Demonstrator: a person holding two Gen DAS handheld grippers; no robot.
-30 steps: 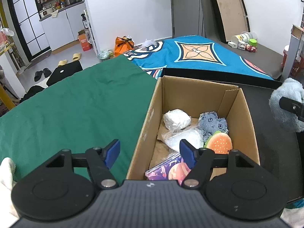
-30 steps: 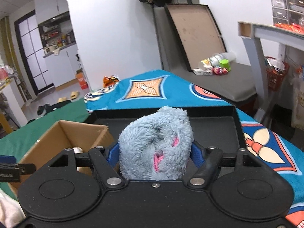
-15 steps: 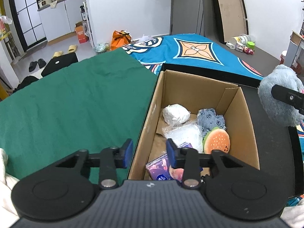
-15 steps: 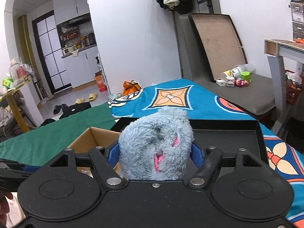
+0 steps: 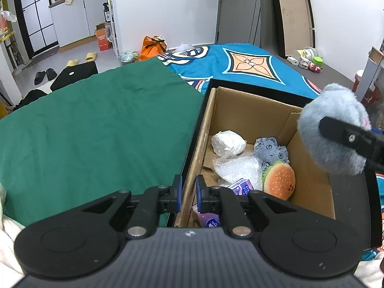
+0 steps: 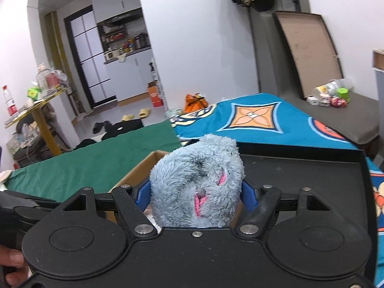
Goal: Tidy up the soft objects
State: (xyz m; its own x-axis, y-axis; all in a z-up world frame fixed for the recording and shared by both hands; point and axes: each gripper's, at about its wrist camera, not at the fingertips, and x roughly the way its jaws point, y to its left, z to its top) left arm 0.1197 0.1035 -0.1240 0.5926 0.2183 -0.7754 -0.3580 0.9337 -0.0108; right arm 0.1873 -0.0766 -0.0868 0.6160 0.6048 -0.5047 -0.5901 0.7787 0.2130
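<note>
An open cardboard box [image 5: 309, 187] holds a white bundle [image 5: 228, 141], a blue-grey patterned cloth [image 5: 270, 152], a clear plastic bag [image 5: 240, 169], a plush burger [image 5: 279, 180] and a purple packet [image 5: 242, 186]. My left gripper [image 5: 187, 193] is shut on the box's near left wall [image 5: 195, 168]. My right gripper [image 6: 195, 194] is shut on a fluffy blue plush toy [image 6: 196, 182] and holds it in the air above the box's right side; the plush toy also shows in the left wrist view [image 5: 333, 132].
The box sits in a black tray [image 6: 312, 170]. A green cloth [image 5: 96, 132] covers the surface to the left. A blue patterned blanket [image 5: 240, 64] lies behind. White fabric [image 5: 7, 235] lies at the near left.
My left gripper closed from wide open onto the box's left wall. My right gripper carried the blue plush toy up and leftward over the box.
</note>
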